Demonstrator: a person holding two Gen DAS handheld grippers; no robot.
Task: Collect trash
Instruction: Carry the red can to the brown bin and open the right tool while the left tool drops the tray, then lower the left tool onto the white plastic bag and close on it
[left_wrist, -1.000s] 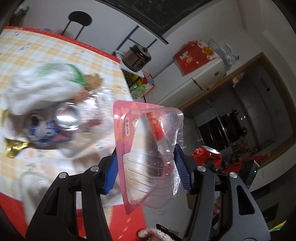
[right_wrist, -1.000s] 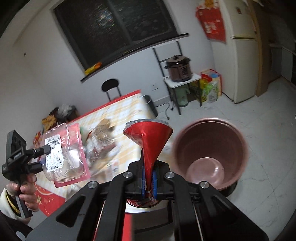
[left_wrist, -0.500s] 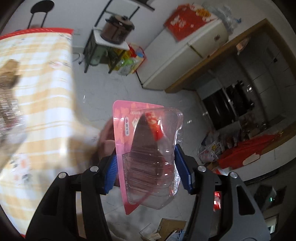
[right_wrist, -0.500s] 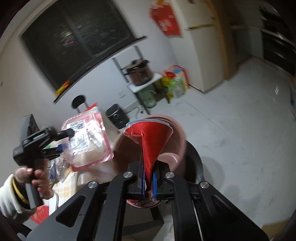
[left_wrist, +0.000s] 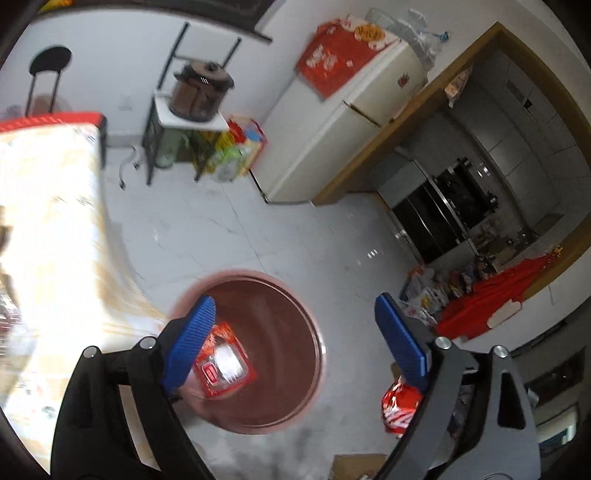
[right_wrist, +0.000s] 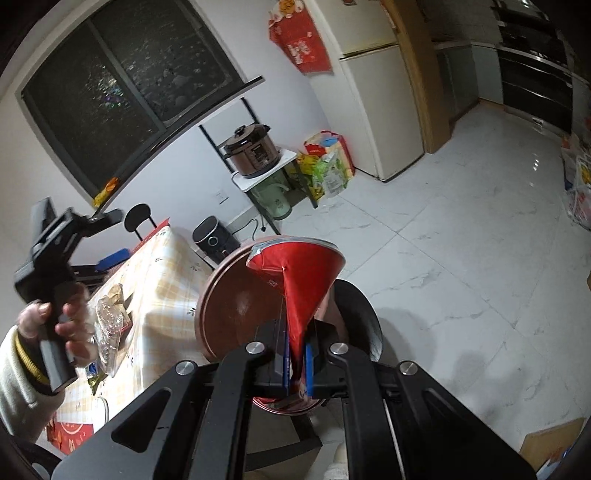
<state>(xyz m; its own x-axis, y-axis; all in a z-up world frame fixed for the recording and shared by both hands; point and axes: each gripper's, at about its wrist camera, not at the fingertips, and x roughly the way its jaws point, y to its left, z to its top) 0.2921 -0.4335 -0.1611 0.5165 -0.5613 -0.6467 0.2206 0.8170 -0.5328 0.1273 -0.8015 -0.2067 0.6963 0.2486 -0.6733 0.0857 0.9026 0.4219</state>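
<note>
White marble floor is spreading wide beyond the brown bin (left_wrist: 273, 354). Inside it, below the gaping, empty left gripper (left_wrist: 295, 343), a pink blister pack (left_wrist: 225, 363) is lying, print unreadable. The right gripper (right_wrist: 295, 363) is pinching a red wrapper (right_wrist: 299, 280) over the bin; the checkered table (right_wrist: 162, 280) is crowding its left.

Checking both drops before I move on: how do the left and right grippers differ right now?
The left gripper is open and empty above the brown bin, the blister pack inside. The right gripper is shut on the red wrapper, not yet released. Both hover over the bin.
</note>
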